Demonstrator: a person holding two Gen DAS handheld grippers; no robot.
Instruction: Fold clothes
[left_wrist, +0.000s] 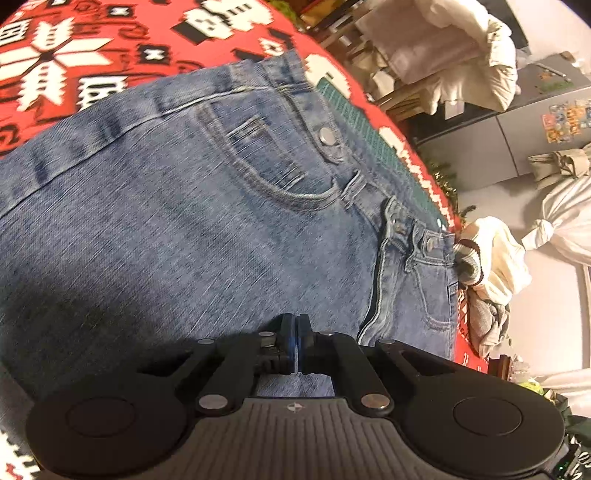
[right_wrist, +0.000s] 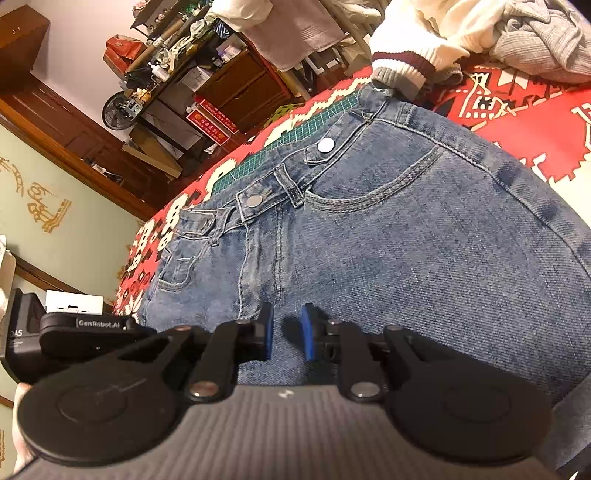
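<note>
— Well, how are the jeans (left_wrist: 177, 229) laid out at this point?

— They are spread front-up on the red patterned cloth (left_wrist: 122, 44), waistband toward the far edge, where a strip of green cutting mat (left_wrist: 354, 122) is seen just beyond it. The fly and front pockets are turned upward, and the denim looks fairly flat.

— And what is held by the left gripper (left_wrist: 296, 345)?

— Its blue pads are pressed together with hardly a gap. Whether a pinch of denim is caught between them cannot be told; it is poised low over the fabric below the fly.

— The right gripper (right_wrist: 288, 338)?

— It is parted a little, nothing between its pads (right_wrist: 307, 338), and it is held over the denim below the waistband.

— So how should the fold be carried out well?

— Probably a lengthwise fold is being prepared, one leg onto the other. A full pinch of both layers should be taken near one side seam, and the cloth lifted evenly so the waistband halves are matched. Dragging should be avoided, since the cloth beneath could be rucked.

— Anything nearby to be minded?

— A cream sweater (right_wrist: 417, 55) and a grey knit (right_wrist: 543, 40) are piled just beside the waistband corner; these should not be snagged.
</note>
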